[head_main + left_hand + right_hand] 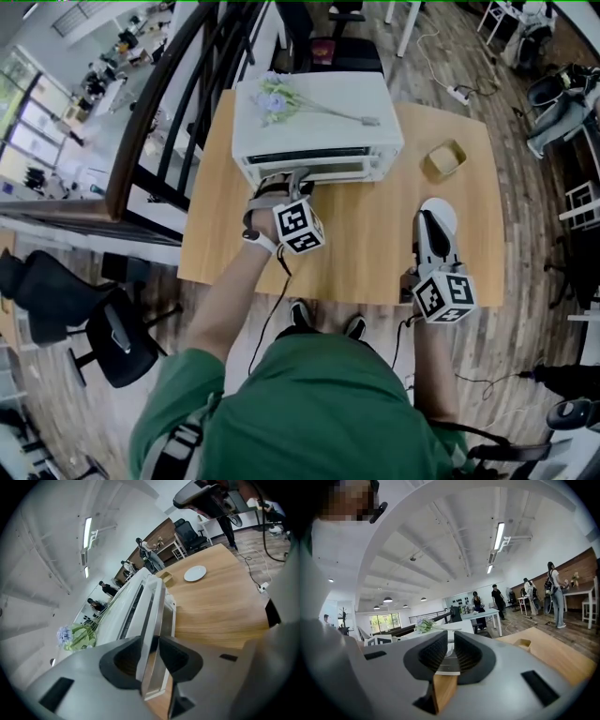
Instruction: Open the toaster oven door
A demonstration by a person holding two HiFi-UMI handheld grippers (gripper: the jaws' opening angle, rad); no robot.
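Toaster oven door (pixel 323 170) faces the person from the far side of the table (pixel 375 258), at about 11 o'clock. Nearest, at 4 o'clock, the right gripper (pixel 429 230) hangs over a white plate (pixel 449 210), its jaws a little apart with nothing between them. Further in, the left gripper (pixel 287 190) has its pads clamped on the door handle (pixel 156 616), left of the handle's middle. The handle is a stiff metal bar and probably slick. I'd expect a light door hinged low, on an oven (pixel 323 127) light enough to slide when pulled. Flowers (pixel 279 97) lie on top of it. The hinge is hidden, and I can't tell whether the door is ajar.
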